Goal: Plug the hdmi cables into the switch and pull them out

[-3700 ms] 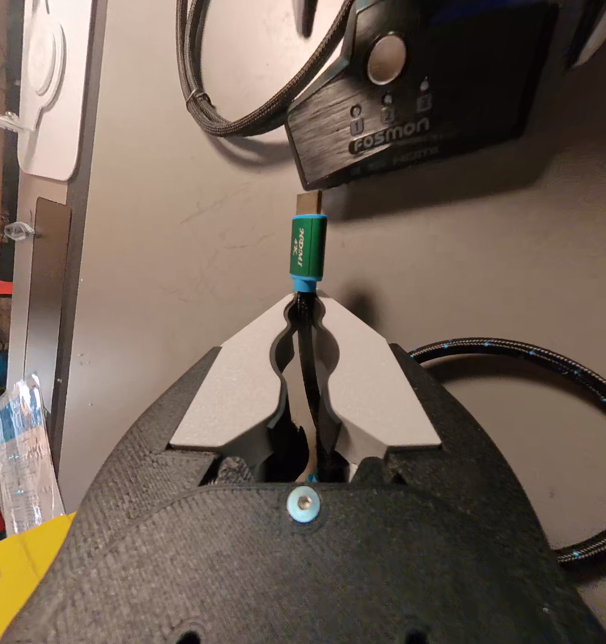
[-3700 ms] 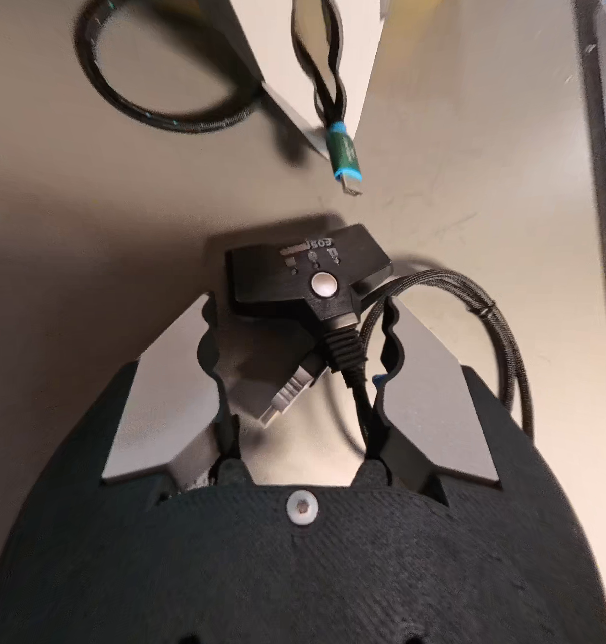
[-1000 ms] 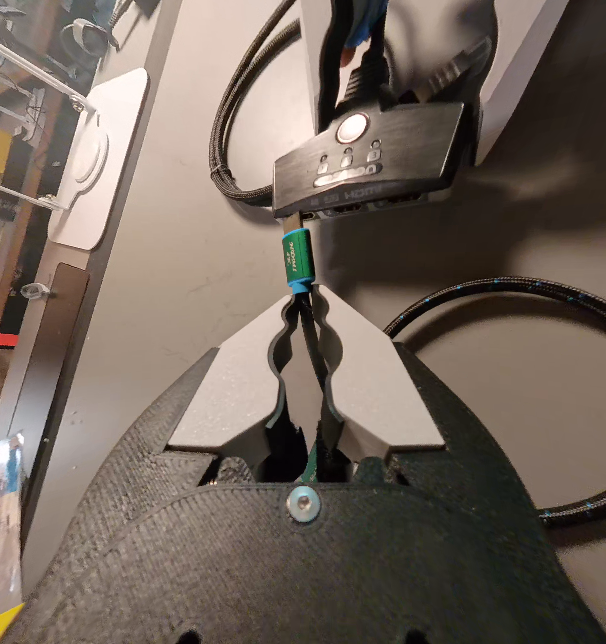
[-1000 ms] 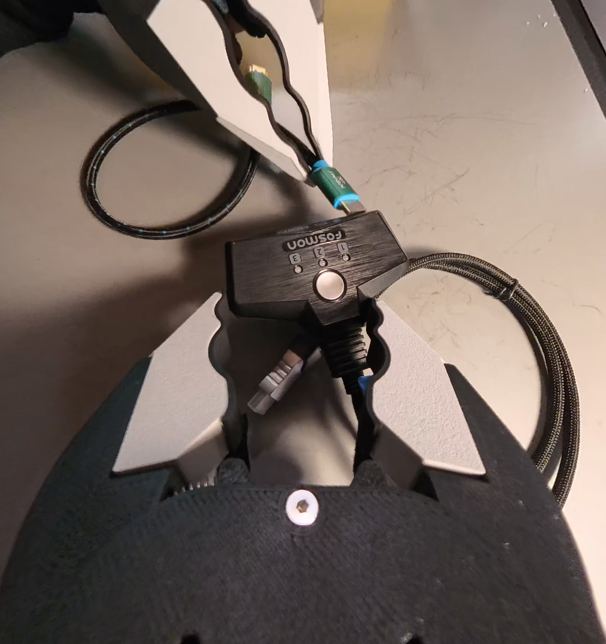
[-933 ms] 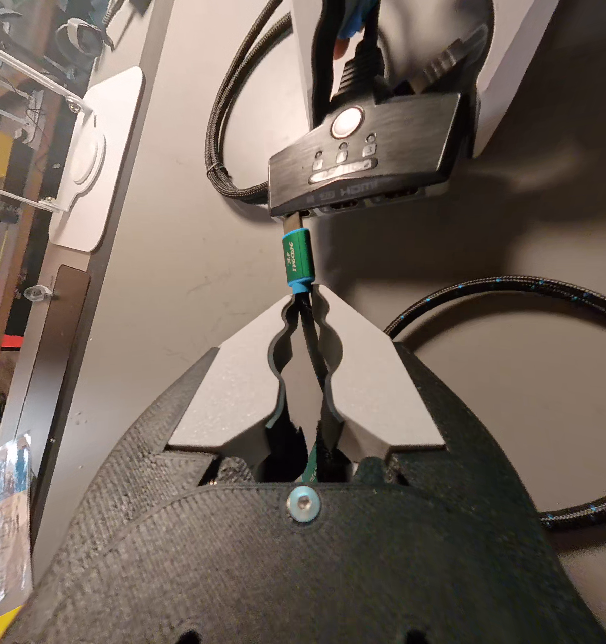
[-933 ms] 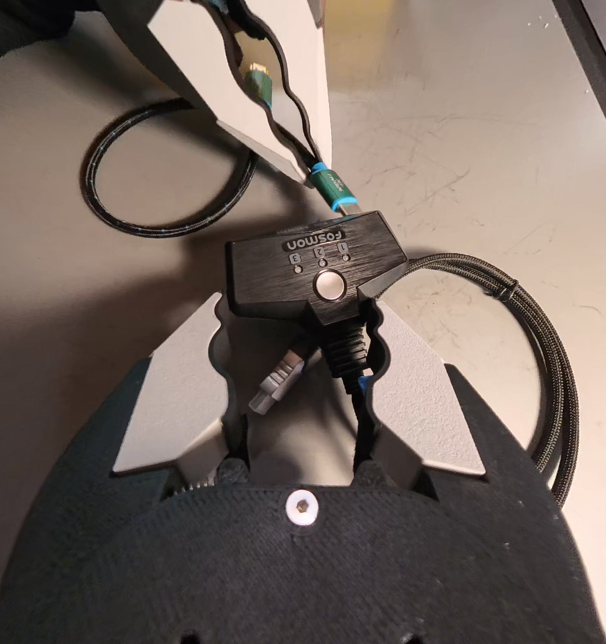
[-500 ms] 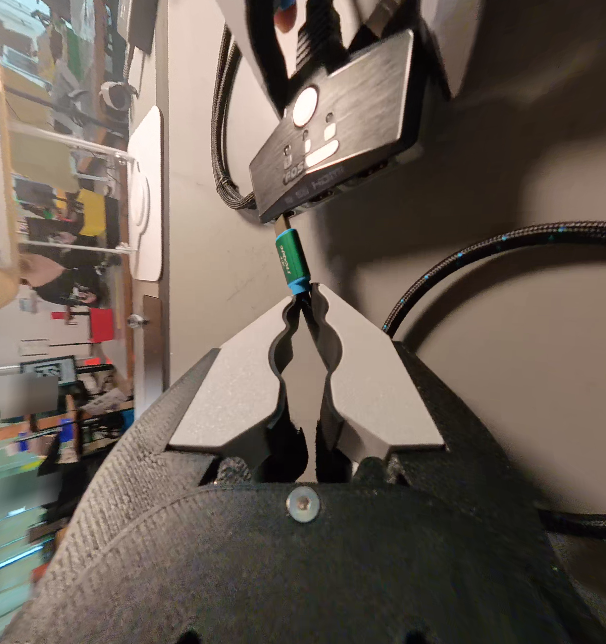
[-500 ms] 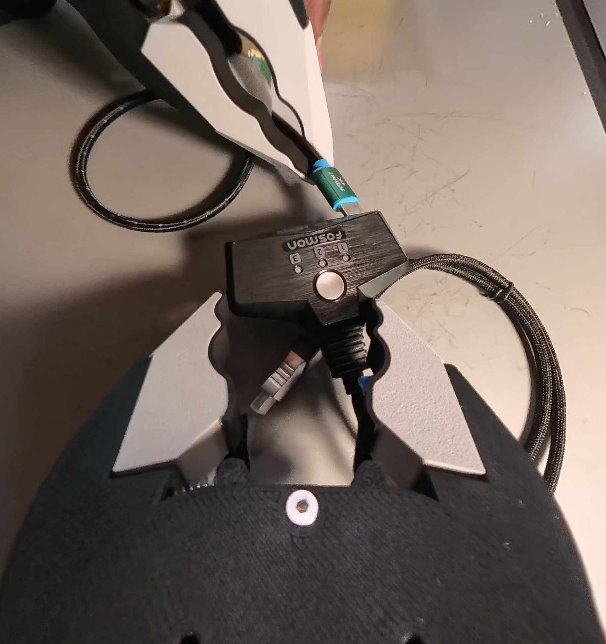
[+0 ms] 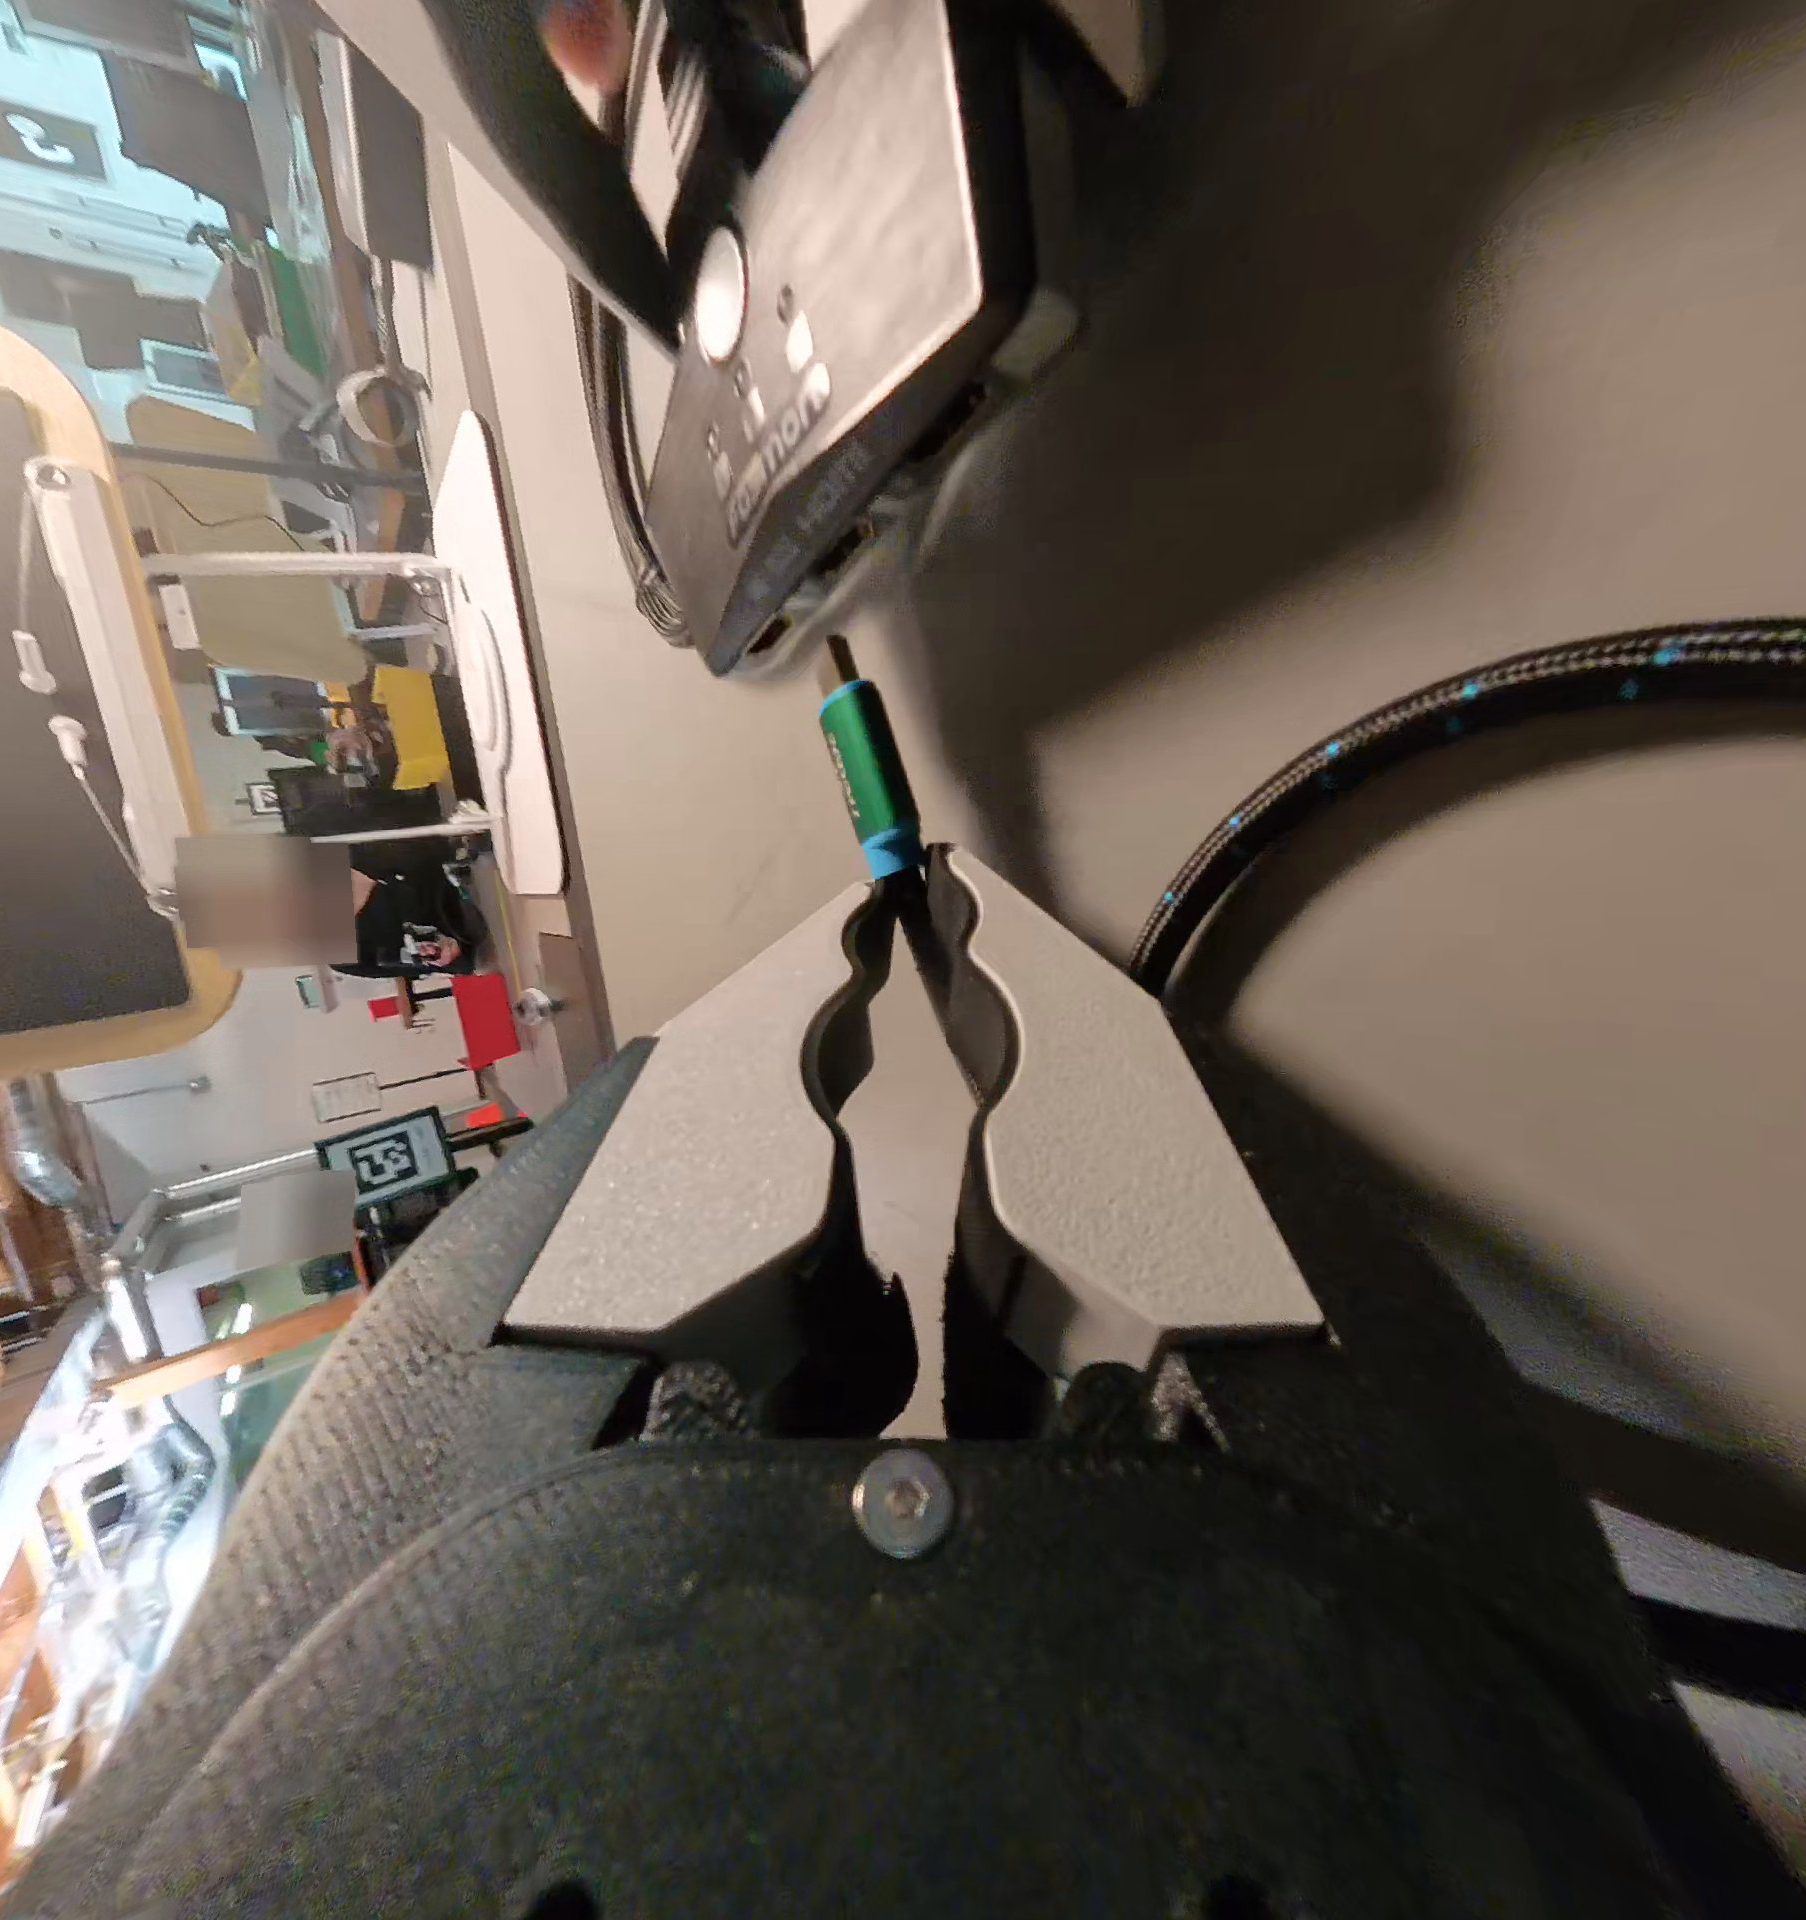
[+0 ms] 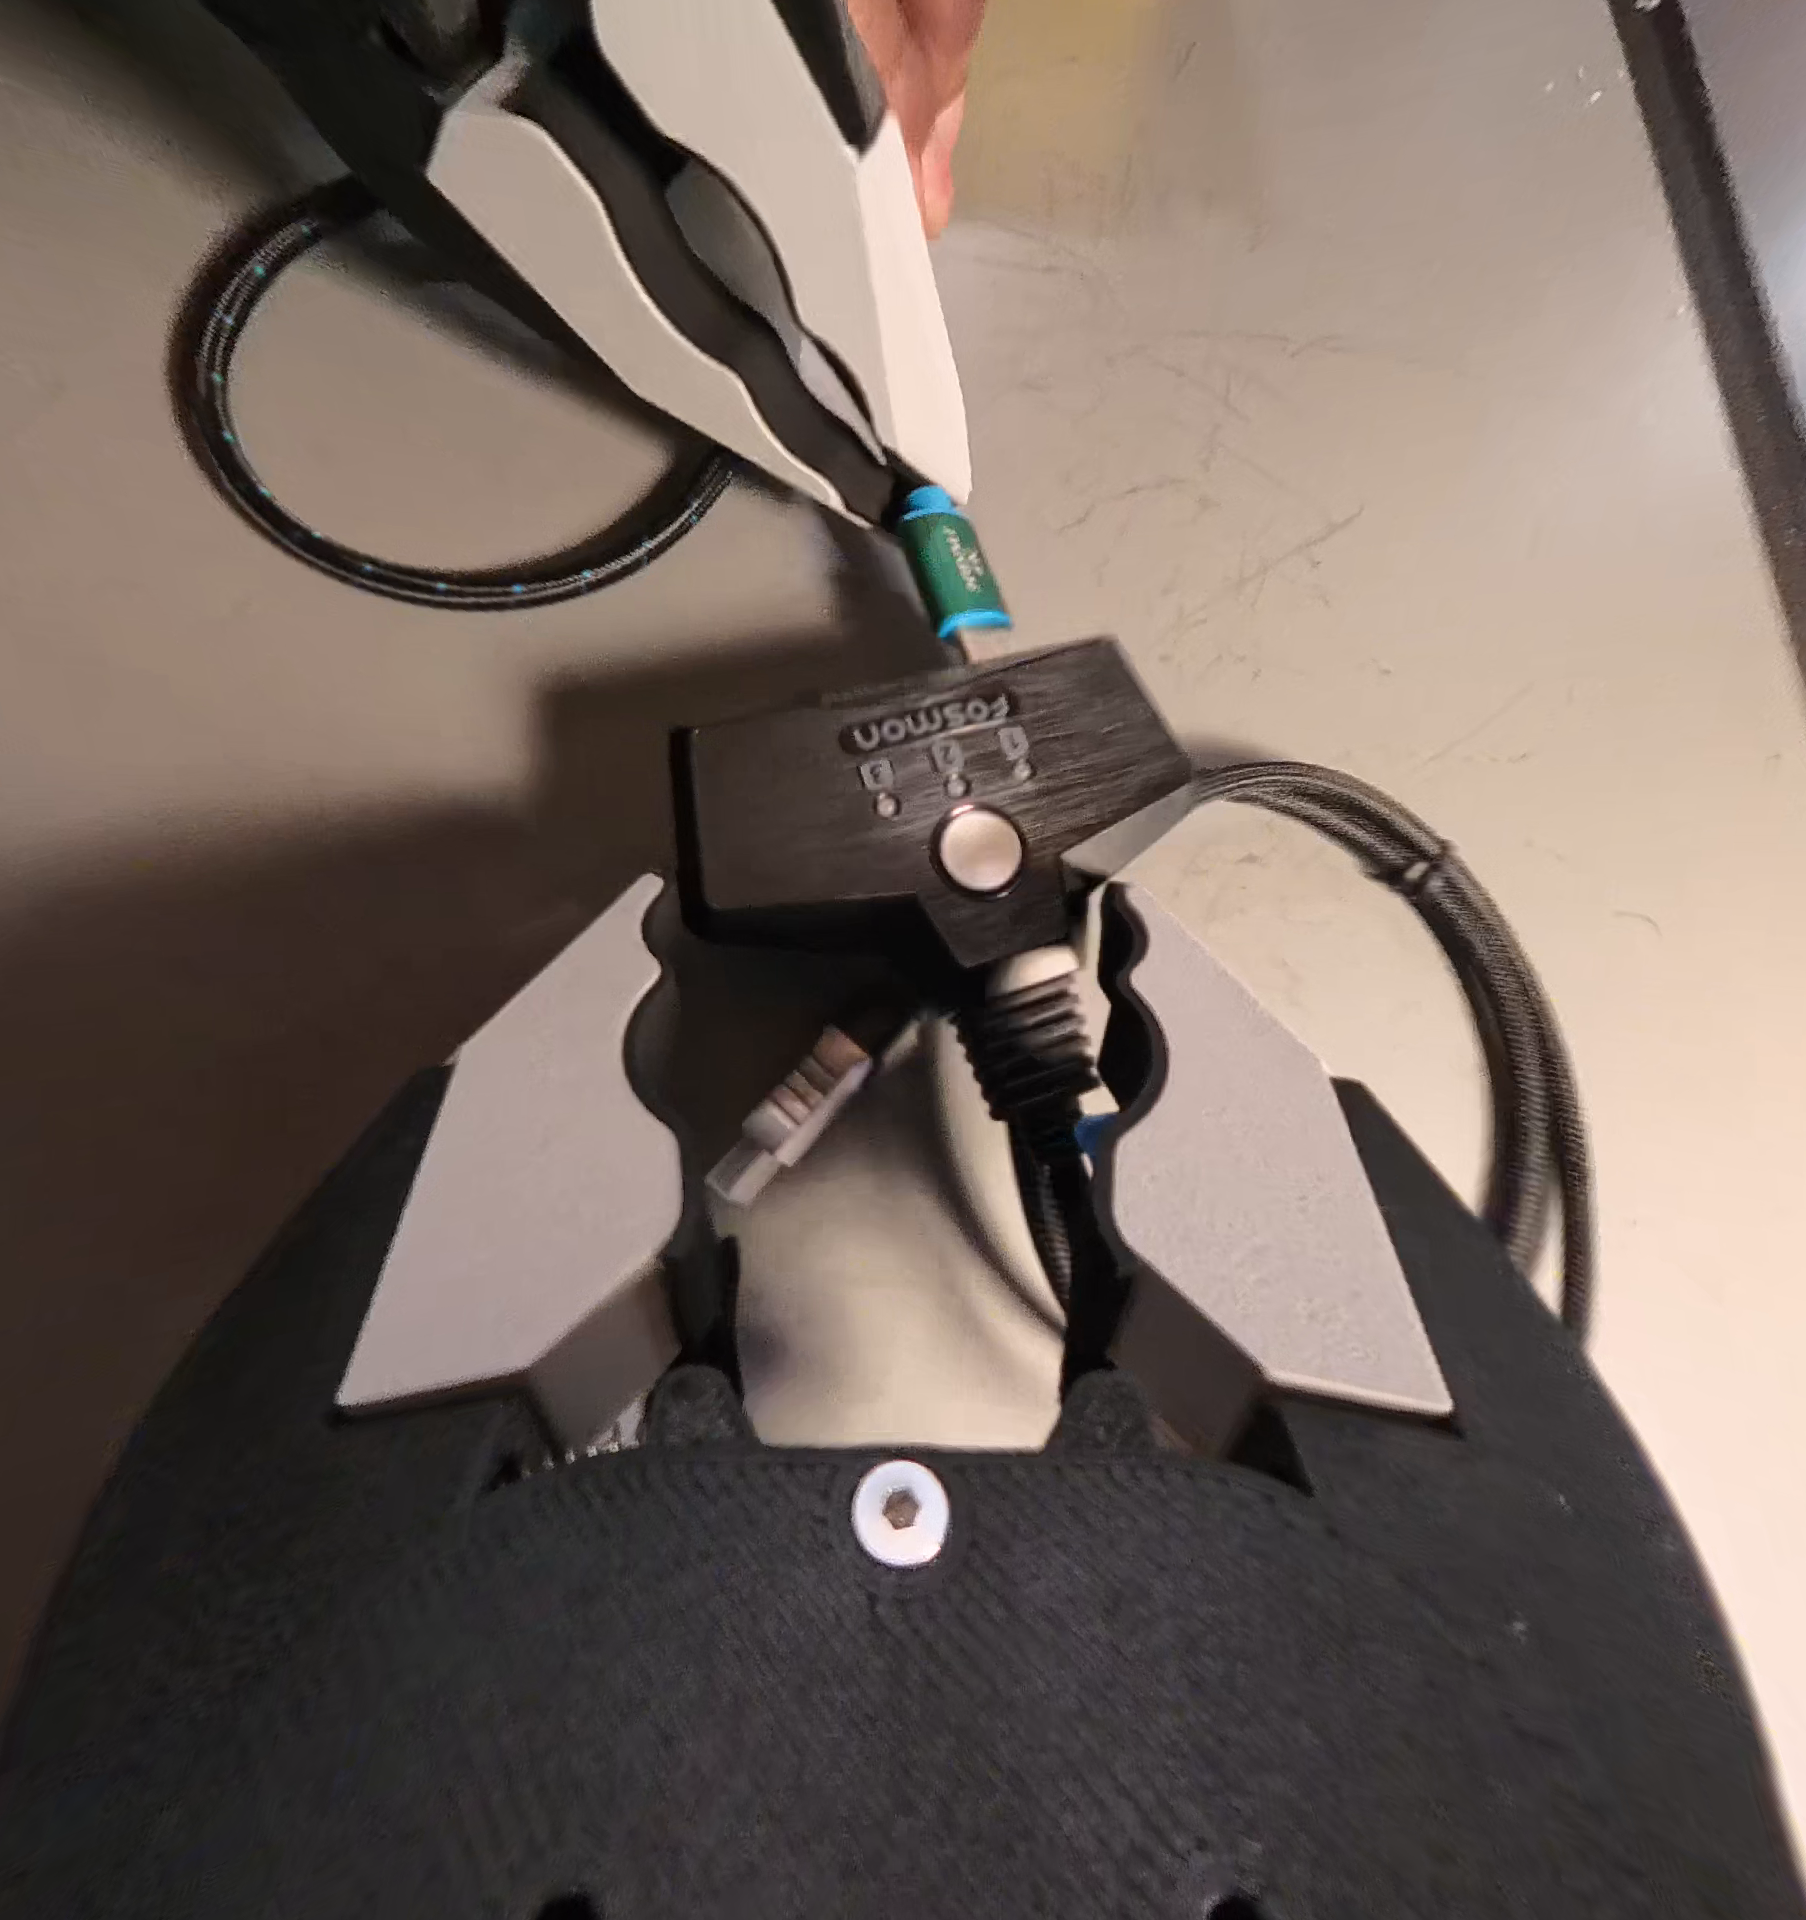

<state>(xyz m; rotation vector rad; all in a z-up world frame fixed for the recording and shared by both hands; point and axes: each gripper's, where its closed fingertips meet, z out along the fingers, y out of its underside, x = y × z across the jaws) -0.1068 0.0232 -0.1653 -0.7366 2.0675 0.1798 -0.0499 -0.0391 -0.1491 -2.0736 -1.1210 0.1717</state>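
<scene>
Plug (image 9: 864,767) rigid, cord limp | left gripper (image 9: 907,871) clamps cord behind plug | right gripper (image 10: 883,914) half-open, bracing switch (image 10: 930,774) | best hold: plug shell

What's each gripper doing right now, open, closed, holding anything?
Left gripper: closed on the black braided cable just behind the green HDMI plug.
Right gripper: closed on the black switch.
</scene>
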